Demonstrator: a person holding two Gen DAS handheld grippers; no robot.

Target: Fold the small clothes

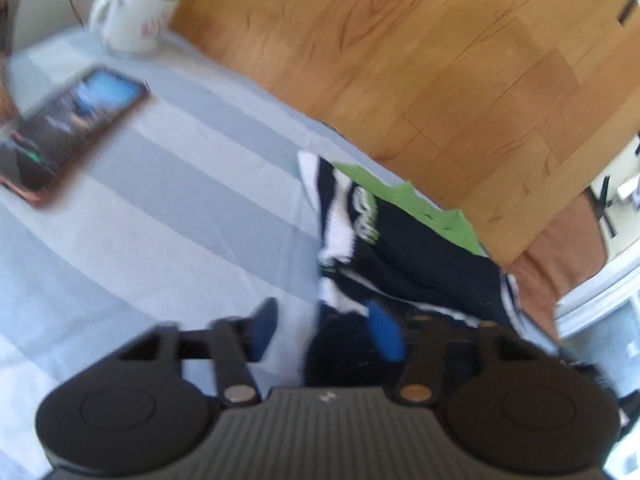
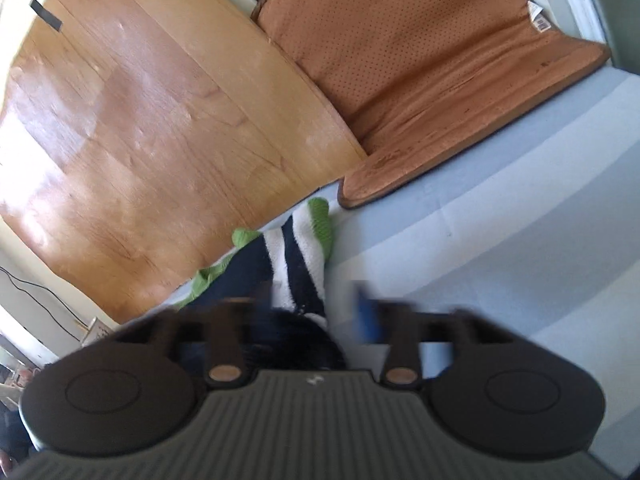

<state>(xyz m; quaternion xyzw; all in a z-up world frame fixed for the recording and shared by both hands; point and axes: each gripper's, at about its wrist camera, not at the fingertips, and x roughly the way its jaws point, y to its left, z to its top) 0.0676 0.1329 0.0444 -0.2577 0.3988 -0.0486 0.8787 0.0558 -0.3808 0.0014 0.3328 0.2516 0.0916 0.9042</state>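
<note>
A small garment in navy, white and green (image 1: 400,240) lies near the edge of the striped blue-grey cloth (image 1: 180,200). My left gripper (image 1: 326,332) is open, its blue-padded fingers (image 1: 384,332) spread over the garment's near left edge. In the right wrist view the same garment (image 2: 296,256) lies in front of my right gripper (image 2: 316,308), which is open with its fingers on either side of the garment's dark near end. Both views are blurred.
A phone (image 1: 68,132) and a white mug (image 1: 132,16) sit on the cloth at the far left. The wooden floor (image 1: 420,60) lies beyond the edge. A brown mat (image 2: 432,76) lies on the floor at the right.
</note>
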